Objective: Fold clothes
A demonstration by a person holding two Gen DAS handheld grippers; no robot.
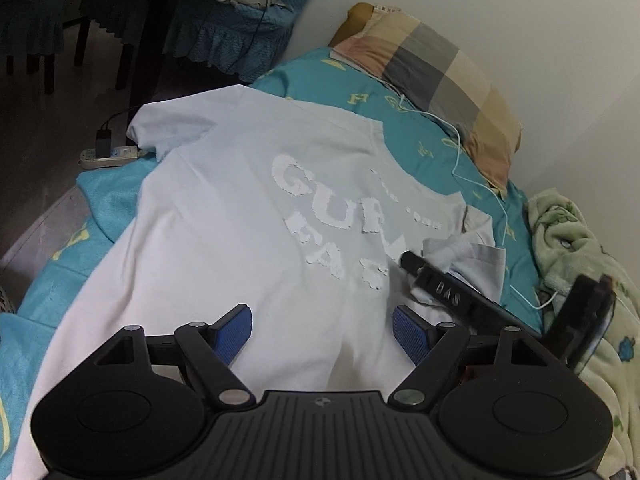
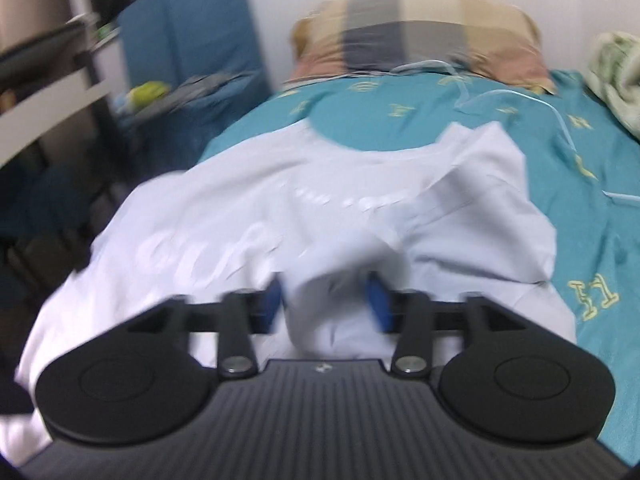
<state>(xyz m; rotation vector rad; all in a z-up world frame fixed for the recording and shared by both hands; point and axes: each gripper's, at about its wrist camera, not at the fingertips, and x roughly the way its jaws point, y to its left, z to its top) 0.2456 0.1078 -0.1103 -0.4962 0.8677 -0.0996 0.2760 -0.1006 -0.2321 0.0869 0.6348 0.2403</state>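
Note:
A white T-shirt (image 1: 248, 216) with raised white lettering lies spread back-up on a teal bedsheet (image 1: 384, 108). My left gripper (image 1: 322, 330) is open and empty, hovering over the shirt's lower middle. My right gripper (image 1: 416, 266) shows at the shirt's right side, holding bunched sleeve fabric lifted over the body. In the blurred right wrist view the right gripper (image 2: 326, 304) has its blue pads (image 2: 378, 306) closed partway around a bundle of the shirt (image 2: 328, 308); the shirt (image 2: 224, 216) spreads ahead.
A checked pillow (image 1: 440, 68) lies at the bed's head by the white wall. A white cable (image 1: 472, 168) runs across the sheet. A green patterned blanket (image 1: 576, 248) is bunched at the right. A power strip (image 1: 108, 156) sits on the floor left, near chairs (image 1: 132, 28).

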